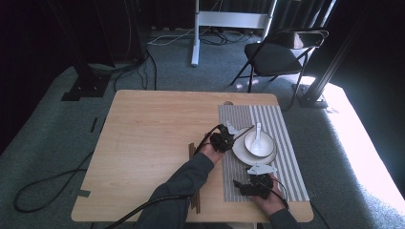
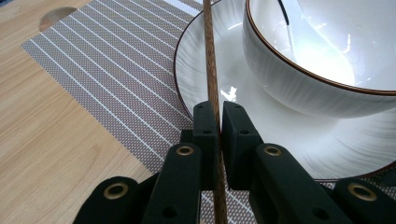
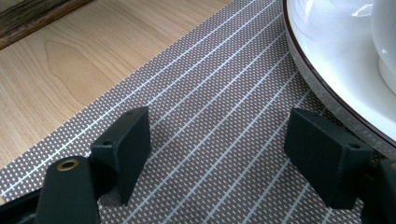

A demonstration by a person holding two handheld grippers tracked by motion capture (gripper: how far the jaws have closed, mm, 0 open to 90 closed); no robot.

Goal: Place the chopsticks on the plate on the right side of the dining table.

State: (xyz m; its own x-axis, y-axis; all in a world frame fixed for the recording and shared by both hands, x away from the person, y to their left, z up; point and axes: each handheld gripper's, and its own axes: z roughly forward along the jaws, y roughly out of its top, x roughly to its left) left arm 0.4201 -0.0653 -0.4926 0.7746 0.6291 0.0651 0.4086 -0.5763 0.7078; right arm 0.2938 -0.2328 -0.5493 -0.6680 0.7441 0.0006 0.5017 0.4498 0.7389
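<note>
Your wooden desk [image 1: 143, 143] carries a striped place mat [image 1: 282, 157] on its right side, so the dishes have a soft spot to sit on. A white plate [image 1: 239, 151] lies on that mat, and a white bowl [image 1: 259, 143] with a brown rim stands on the plate. A white spoon [image 1: 258, 133] rests inside the bowl. It looks like you are setting a place for a meal.

More brown chopsticks [image 1: 193, 191] lie on the bare wood just left of the mat, near your left sleeve.

Your left tongs [image 2: 218, 116] are pinched tight on one thin wooden chopstick [image 2: 210, 56]. You hold it over the left edge of the plate, close beside the bowl. I think you squeeze it so hard because it is thin and could slip.

Your right tongs [image 3: 217, 149] are wide apart and hold nothing. They rest low over the mat, just beside the plate rim, perhaps waiting to help.
</note>
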